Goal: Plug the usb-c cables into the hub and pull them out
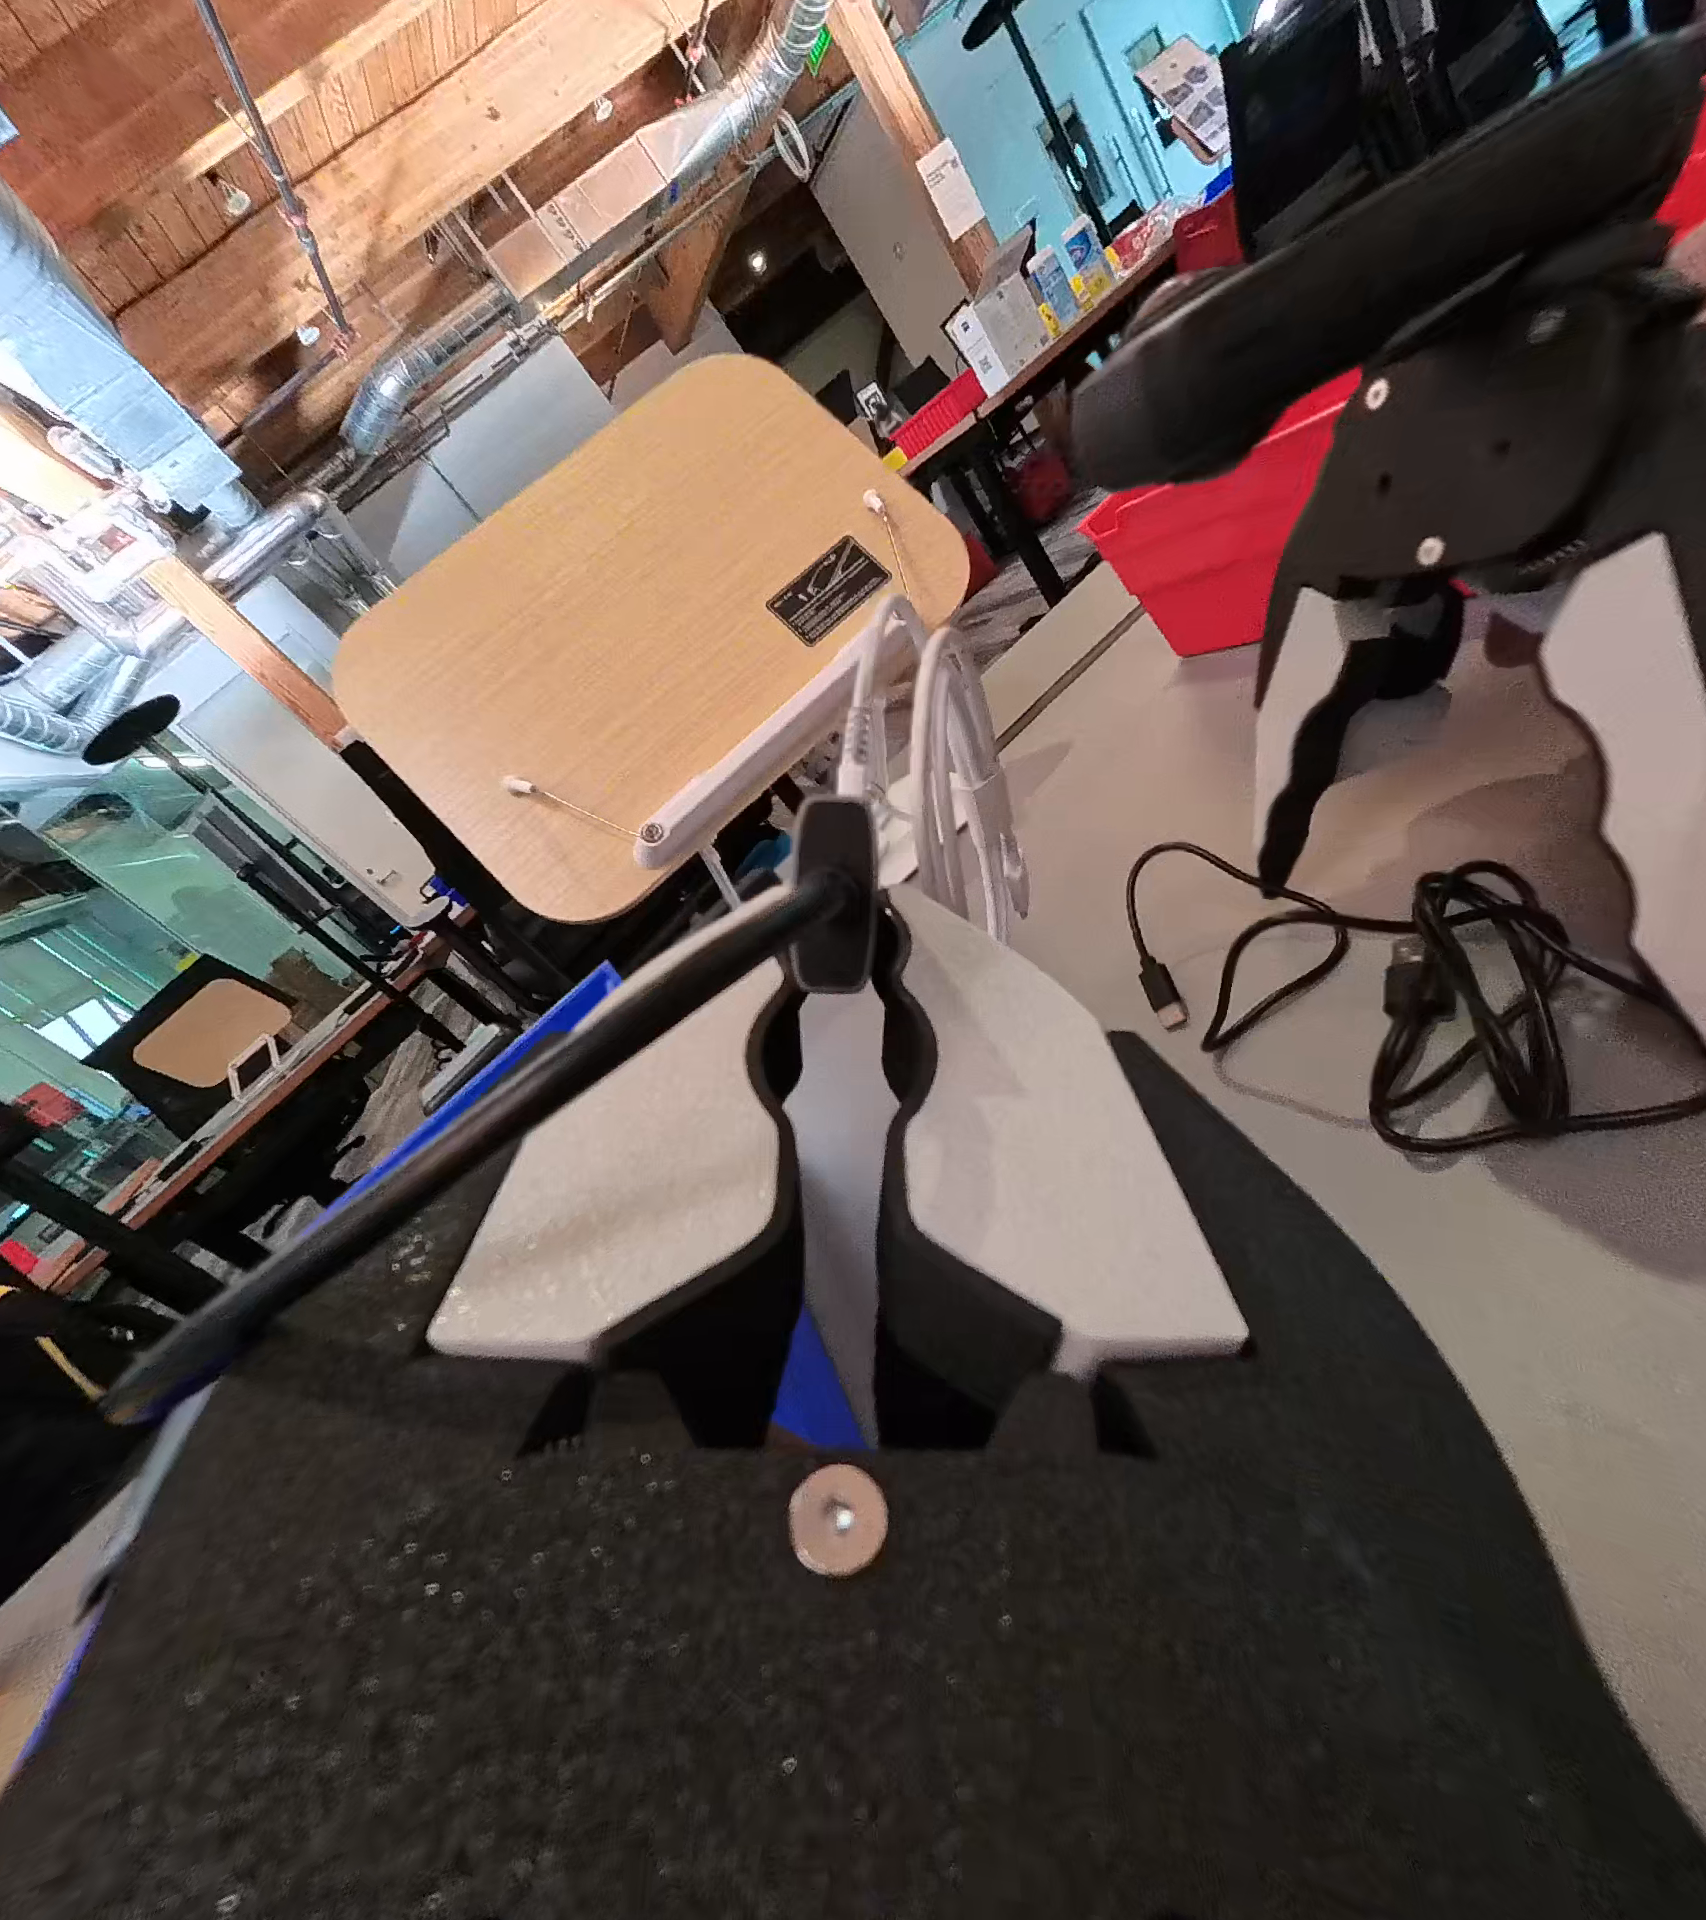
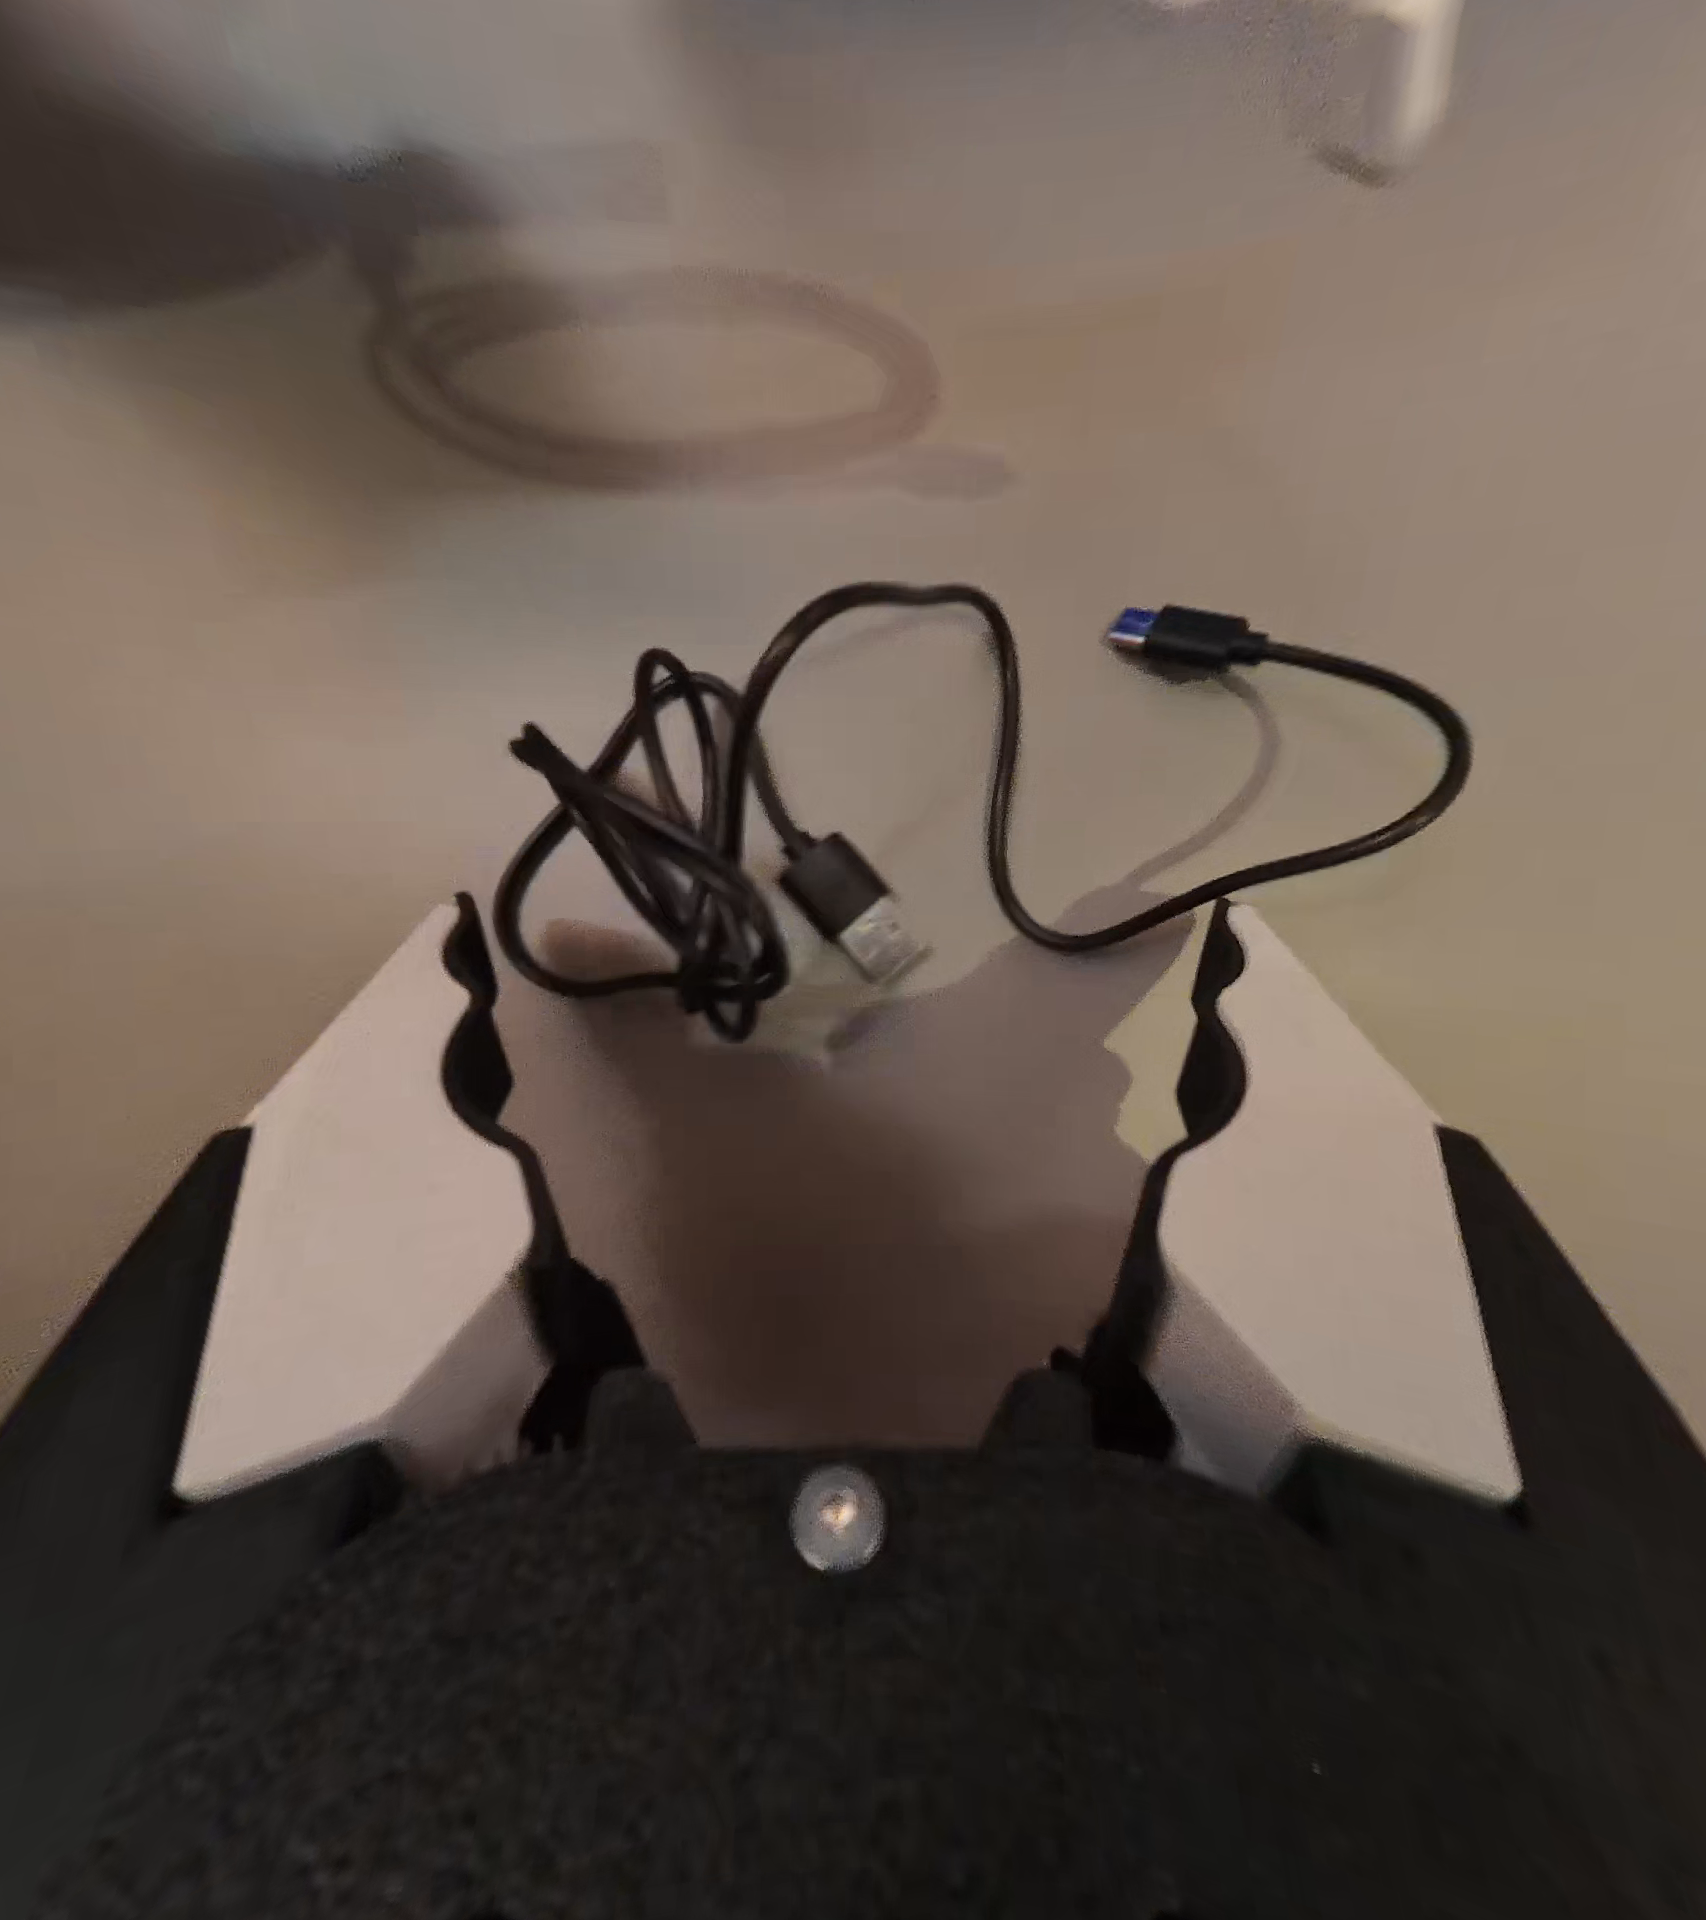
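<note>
The left gripper (image 1: 833,971) was clenched on a small black block (image 1: 833,904) with a stiff black lead (image 1: 475,1112) running out of it toward the lower left. From the task this was judged to be the hub, held clear of the table (image 1: 1451,1299). Its body stood roughly upright between the fingertips. Its ports could not be made out.

In the right wrist view, the right gripper (image 2: 844,925) was released, jaws spread wide, hovering above the black cable (image 2: 1015,790) and touching nothing. The cable lay on the table in a loose tangle just ahead of the fingertips. Its wide metal plug (image 2: 854,909) lay between the fingertip lines, long axis on a diagonal, metal end pointing toward the camera and to the right. The small plug (image 2: 1181,634) — taken to be the USB-C end — lay farther off to the right, long axis near horizontal in frame, tip pointing left.

Beyond, a coiled white cable (image 1: 963,758) sat close to a wooden board stand (image 1: 641,644), with a red bin (image 1: 1202,540) behind.

Step in hand, as judged: fetching a cable for insertion — nothing was yet plugged in. The next move would call for shifting the right gripper forward and right to the small plug, closing on its black shell across the narrow sides, then turning it to line up with a hub port.
</note>
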### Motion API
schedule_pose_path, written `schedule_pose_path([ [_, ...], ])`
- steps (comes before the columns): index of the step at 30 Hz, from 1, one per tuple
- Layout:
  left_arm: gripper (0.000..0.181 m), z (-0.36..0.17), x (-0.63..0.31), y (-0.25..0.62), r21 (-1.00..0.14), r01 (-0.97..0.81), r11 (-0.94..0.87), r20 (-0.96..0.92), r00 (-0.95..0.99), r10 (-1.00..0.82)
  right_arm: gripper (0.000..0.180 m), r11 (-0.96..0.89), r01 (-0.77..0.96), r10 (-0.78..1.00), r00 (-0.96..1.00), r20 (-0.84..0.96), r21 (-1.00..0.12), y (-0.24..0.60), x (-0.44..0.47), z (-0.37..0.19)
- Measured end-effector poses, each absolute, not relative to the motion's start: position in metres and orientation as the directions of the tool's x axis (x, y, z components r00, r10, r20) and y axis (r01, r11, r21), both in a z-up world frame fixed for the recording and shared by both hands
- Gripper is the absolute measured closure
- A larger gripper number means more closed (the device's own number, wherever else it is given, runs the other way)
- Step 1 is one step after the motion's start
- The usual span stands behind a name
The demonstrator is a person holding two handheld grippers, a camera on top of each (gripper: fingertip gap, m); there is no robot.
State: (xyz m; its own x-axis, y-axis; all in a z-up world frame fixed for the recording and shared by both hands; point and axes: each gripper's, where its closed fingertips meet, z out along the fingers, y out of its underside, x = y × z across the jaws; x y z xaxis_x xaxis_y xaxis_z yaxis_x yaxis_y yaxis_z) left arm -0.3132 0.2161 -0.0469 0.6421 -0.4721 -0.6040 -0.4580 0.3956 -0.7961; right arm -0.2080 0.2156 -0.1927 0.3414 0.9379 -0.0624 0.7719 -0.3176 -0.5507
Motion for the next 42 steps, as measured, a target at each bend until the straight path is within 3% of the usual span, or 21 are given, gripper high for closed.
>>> schedule_pose_path([
  [3, 0.171, -0.05, -0.313, 0.22, -0.811, -0.449, 0.374, -0.584, 0.645, -0.492, 0.062, -0.232, 0.835, 0.956, 0.29, 0.041, -0.498, 0.206, -0.208, -0.198],
  [6, 0.171, -0.051, -0.313, 0.222, -0.821, -0.441, 0.362, -0.57, 0.649, -0.504, 0.095, -0.179, 0.818, 0.954, 0.281, 0.107, -0.547, 0.206, -0.217, -0.189],
  [7, 0.17, -0.051, -0.313, 0.222, -0.822, -0.44, 0.361, -0.569, 0.649, -0.504, 0.099, -0.167, 0.822, 0.953, 0.276, 0.124, -0.544, 0.207, -0.218, -0.19],
  [13, 0.171, -0.05, -0.313, 0.222, -0.814, -0.449, 0.369, -0.581, 0.645, -0.497, 0.084, -0.159, 0.846, 0.955, 0.263, 0.139, -0.51, 0.204, -0.218, -0.185],
  [18, 0.171, -0.052, -0.313, 0.223, -0.813, -0.453, 0.367, -0.583, 0.642, -0.499, 0.069, -0.112, 0.818, 0.947, 0.26, 0.189, -0.564, 0.207, -0.228, -0.159],
  [21, 0.171, -0.056, -0.311, 0.224, -0.814, -0.456, 0.359, -0.58, 0.635, -0.509, 0.063, -0.132, 0.814, 0.967, 0.231, 0.106, -0.566, 0.203, -0.241, -0.175],
  [24, 0.171, -0.057, -0.311, 0.224, -0.808, -0.467, 0.359, -0.589, 0.627, -0.51, 0.069, -0.169, 0.845, 0.972, 0.229, 0.058, -0.507, 0.202, -0.239, -0.201],
  [26, 0.171, -0.057, -0.312, 0.223, -0.806, -0.47, 0.36, -0.592, 0.625, -0.509, 0.089, -0.208, 0.817, 0.97, 0.245, -0.003, -0.538, 0.201, -0.239, -0.2],
  [28, 0.171, -0.058, -0.312, 0.224, -0.808, -0.467, 0.358, -0.589, 0.626, -0.511, 0.12, -0.233, 0.798, 0.96, 0.28, -0.001, -0.556, 0.206, -0.234, -0.198],
  [30, 0.171, -0.061, -0.312, 0.225, -0.811, -0.469, 0.35, -0.585, 0.623, -0.52, 0.136, -0.228, 0.802, 0.962, 0.274, 0.001, -0.552, 0.204, -0.228, -0.197],
  [37, 0.171, -0.062, -0.31, 0.225, -0.81, -0.471, 0.349, -0.585, 0.619, -0.524, 0.173, -0.263, 0.79, 0.957, 0.287, -0.044, -0.553, 0.202, -0.224, -0.195],
  [42, 0.171, -0.062, -0.312, 0.225, -0.811, -0.47, 0.348, -0.584, 0.62, -0.523, 0.175, -0.217, 0.788, 0.955, 0.294, 0.043, -0.576, 0.211, -0.212, -0.175],
])
